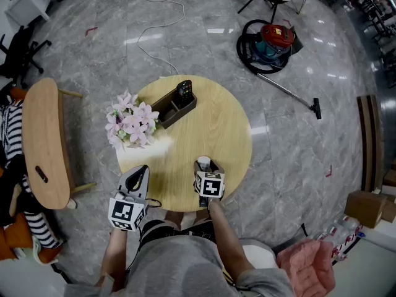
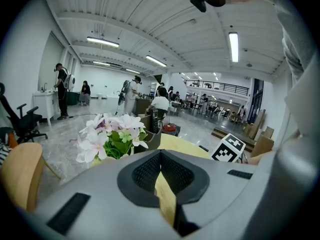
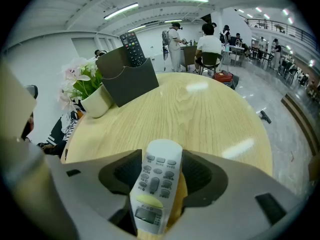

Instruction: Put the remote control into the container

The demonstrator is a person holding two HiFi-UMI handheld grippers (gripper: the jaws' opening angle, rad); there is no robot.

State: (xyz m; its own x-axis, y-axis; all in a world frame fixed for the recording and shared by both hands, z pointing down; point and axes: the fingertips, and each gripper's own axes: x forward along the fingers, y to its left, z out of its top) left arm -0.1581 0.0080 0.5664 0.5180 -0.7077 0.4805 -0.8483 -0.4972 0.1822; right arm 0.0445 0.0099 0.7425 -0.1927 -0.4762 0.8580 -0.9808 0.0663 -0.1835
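A white remote control (image 1: 203,164) lies on the round wooden table (image 1: 219,125) near its front edge. My right gripper (image 1: 205,171) has its jaws standing wide on either side of it. In the right gripper view the white remote (image 3: 156,184) sits between the pads with a strip of table showing along its right side. The dark container (image 1: 174,107) stands at the table's far side with a black remote (image 1: 184,90) upright in it; both show again as the container (image 3: 131,81) and black remote (image 3: 133,48). My left gripper (image 1: 138,173) hovers at the table's front left, shut and holding nothing.
A pot of pink flowers (image 1: 131,124) stands left of the container. A wooden side table (image 1: 44,141) is off to the left, and a vacuum cleaner (image 1: 272,42) with its wand lies on the floor at the far right. A white cable (image 1: 154,36) trails behind the table.
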